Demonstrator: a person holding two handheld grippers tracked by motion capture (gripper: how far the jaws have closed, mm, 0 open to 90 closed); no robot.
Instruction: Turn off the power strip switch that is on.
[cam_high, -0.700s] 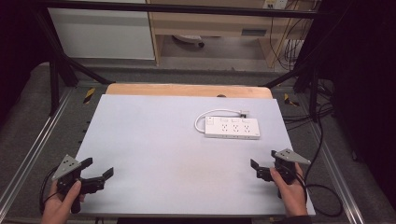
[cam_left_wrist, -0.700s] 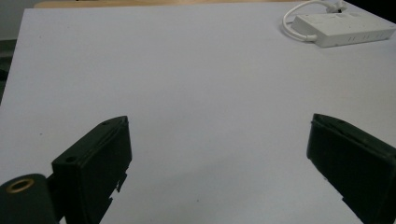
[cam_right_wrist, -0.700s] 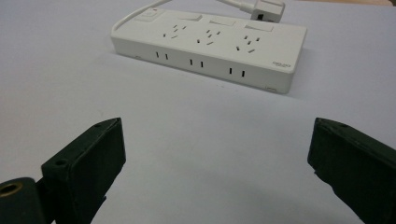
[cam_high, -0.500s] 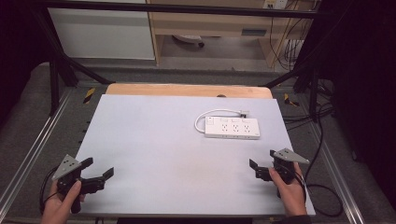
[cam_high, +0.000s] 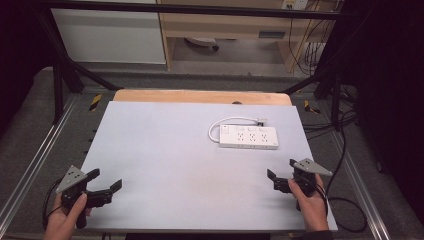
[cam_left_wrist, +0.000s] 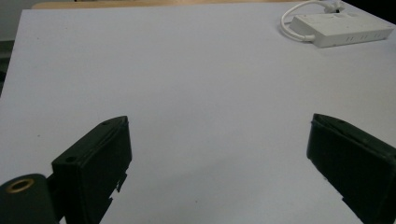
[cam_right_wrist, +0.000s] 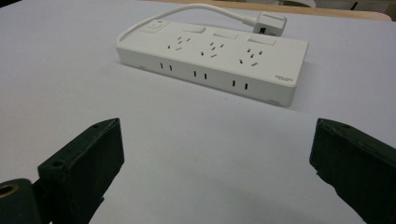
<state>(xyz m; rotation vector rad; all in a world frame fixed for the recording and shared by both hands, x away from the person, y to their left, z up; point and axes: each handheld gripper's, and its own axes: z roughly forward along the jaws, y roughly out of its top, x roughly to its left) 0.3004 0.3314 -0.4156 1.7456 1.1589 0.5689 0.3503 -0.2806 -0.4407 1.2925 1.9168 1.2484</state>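
Trailing behind power strip (cam_right_wrist: 212, 58), cord w/ plug (cam_right_wrist: 270, 22), partly hidden.

One power strip (cam_high: 248, 136), two tools, one table (cam_high: 165, 150).

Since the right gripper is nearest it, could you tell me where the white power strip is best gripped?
Probably across the narrow width of the power strip, near its middle, coming from above: it lies flat, its long sides are parallel, and the open right gripper faces one long side. Avoid the end where its cord loops.

High view looks down — both gripper views skim low, sharing the power strip (cam_right_wrist: 212, 58).
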